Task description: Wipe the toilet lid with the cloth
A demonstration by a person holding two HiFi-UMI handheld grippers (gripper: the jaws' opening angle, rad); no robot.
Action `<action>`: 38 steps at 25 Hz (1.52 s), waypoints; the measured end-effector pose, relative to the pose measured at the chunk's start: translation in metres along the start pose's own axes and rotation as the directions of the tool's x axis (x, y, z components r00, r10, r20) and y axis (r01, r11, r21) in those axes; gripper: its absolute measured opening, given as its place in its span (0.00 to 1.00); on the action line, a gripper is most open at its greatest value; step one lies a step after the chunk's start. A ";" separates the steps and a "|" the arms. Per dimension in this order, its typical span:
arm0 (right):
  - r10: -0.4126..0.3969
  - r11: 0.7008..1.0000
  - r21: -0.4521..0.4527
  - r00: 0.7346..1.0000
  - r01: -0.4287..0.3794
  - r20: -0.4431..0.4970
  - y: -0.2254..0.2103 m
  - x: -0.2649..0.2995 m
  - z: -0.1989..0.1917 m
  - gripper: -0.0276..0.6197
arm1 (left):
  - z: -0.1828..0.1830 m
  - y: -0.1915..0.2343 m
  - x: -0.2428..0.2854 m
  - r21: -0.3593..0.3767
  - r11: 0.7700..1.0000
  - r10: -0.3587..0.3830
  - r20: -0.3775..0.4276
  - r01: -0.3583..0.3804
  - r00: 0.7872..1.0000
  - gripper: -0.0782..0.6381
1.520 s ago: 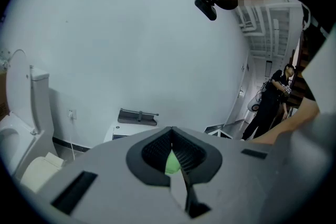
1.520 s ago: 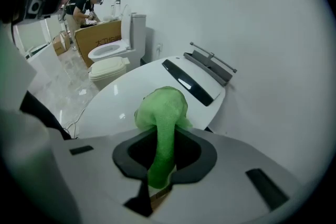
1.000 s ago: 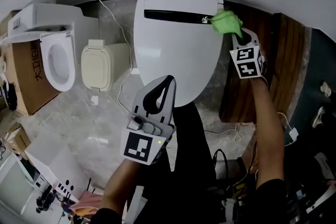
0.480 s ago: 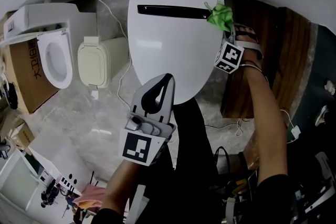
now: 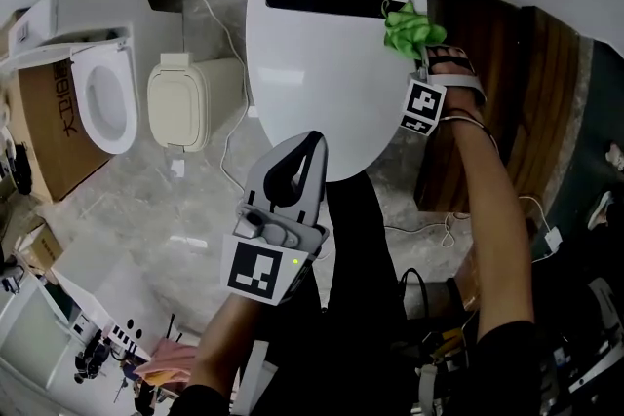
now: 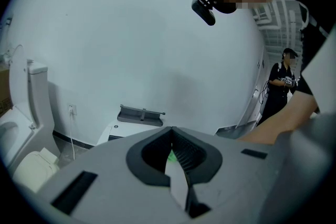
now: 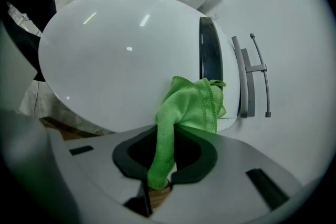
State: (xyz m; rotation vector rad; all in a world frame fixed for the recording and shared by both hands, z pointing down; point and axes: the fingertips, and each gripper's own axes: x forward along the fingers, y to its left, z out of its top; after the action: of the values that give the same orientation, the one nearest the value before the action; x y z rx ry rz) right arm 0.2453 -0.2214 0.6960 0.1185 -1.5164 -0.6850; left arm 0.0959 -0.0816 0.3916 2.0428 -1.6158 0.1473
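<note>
The white toilet lid point(image 5: 322, 63) is closed and fills the middle of the head view. A green cloth point(image 5: 409, 26) lies bunched on its far right edge, just below the black strip point(image 5: 322, 3). My right gripper point(image 5: 417, 54) is shut on the cloth, its marker cube beside the lid's right rim. In the right gripper view the cloth point(image 7: 191, 102) hangs from between the jaws of the right gripper point(image 7: 165, 136) and rests against the lid point(image 7: 115, 55). My left gripper point(image 5: 312, 146) hovers shut and holds nothing at the lid's near tip; its closed jaws point(image 6: 171, 132) point at the wall.
A second toilet point(image 5: 97, 97) stands at the left on a cardboard box point(image 5: 44, 141), with a cream bin point(image 5: 190, 100) beside it. A white cable point(image 5: 232, 143) runs over the marble floor. Dark wood panelling point(image 5: 507, 83) lies right of the toilet. A person point(image 6: 281, 84) stands far off.
My right gripper has carried the green cloth slightly inward along the lid's far right edge, and its marker cube has shifted left. The left gripper has stayed where it was.
</note>
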 end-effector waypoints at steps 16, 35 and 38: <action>0.077 0.994 -0.078 0.995 -0.082 -0.065 0.098 -0.038 0.030 0.14 | -0.015 0.006 -0.075 -0.003 0.999 -0.036 0.029 0.036 0.999 0.12; 0.183 0.982 0.080 0.965 -0.171 -0.189 0.270 -0.110 0.119 0.14 | -0.053 0.043 -0.181 0.018 0.992 -0.128 0.028 0.127 0.991 0.12; 0.219 0.969 0.154 0.959 -0.193 -0.178 0.299 -0.125 0.147 0.14 | -0.056 0.050 -0.196 0.024 0.990 -0.136 0.034 0.136 0.990 0.12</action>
State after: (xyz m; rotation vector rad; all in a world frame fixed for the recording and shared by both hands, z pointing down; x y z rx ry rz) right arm 0.2204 0.1302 0.7435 0.1237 -1.3629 -0.3915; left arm 0.0077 0.1085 0.3776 2.1758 -1.4956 0.0801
